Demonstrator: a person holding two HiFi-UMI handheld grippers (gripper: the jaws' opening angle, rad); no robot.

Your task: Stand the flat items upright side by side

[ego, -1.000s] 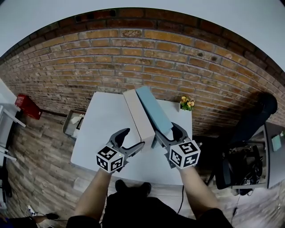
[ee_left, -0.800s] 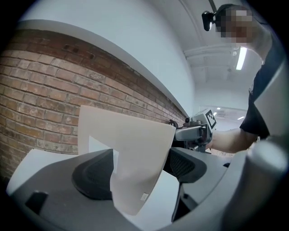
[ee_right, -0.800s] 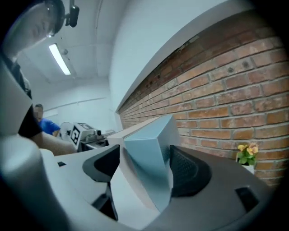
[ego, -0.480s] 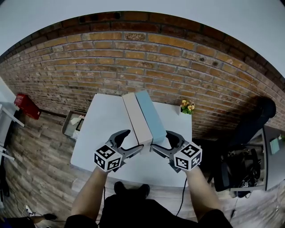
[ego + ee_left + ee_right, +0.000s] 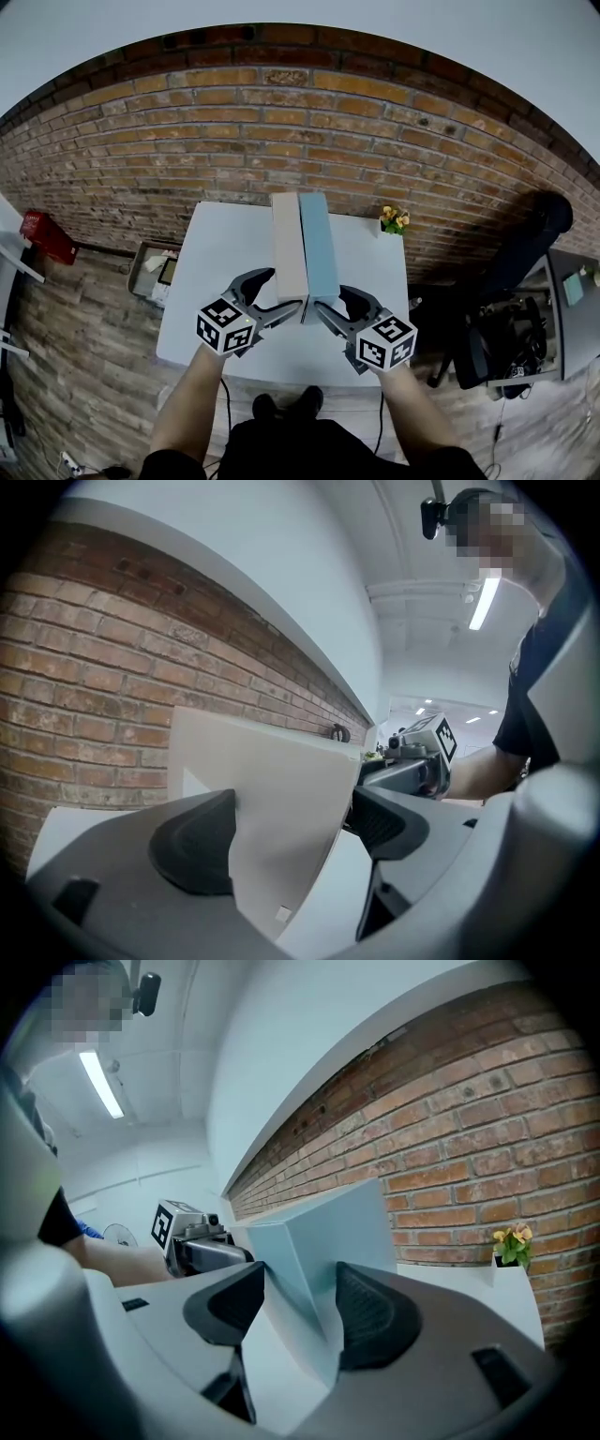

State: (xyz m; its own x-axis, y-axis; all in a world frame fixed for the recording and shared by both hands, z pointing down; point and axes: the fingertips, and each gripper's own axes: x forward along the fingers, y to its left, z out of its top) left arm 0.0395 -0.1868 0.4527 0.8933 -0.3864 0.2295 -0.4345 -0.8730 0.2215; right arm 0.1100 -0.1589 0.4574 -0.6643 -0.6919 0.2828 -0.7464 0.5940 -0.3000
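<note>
Two flat box-like items stand on edge side by side on the white table (image 5: 220,272), a beige one (image 5: 289,246) on the left and a blue one (image 5: 317,246) on the right, faces together. My left gripper (image 5: 281,292) is shut on the near end of the beige item (image 5: 272,808), one pad on each face. My right gripper (image 5: 330,298) has just been closing, and its pads now press both faces of the blue item (image 5: 328,1241). Each gripper view shows the other gripper's marker cube beyond its own item.
A small white pot of yellow flowers (image 5: 394,219) stands at the table's far right corner, close to the brick wall (image 5: 300,122). A black chair (image 5: 525,253) is right of the table. An open box (image 5: 155,272) and a red object (image 5: 42,234) lie on the floor to the left.
The blue item leaned over the beige one a second ago; it now stands upright and parallel beside it. Both items have swung to point straight away from me, and the grippers came closer together.
</note>
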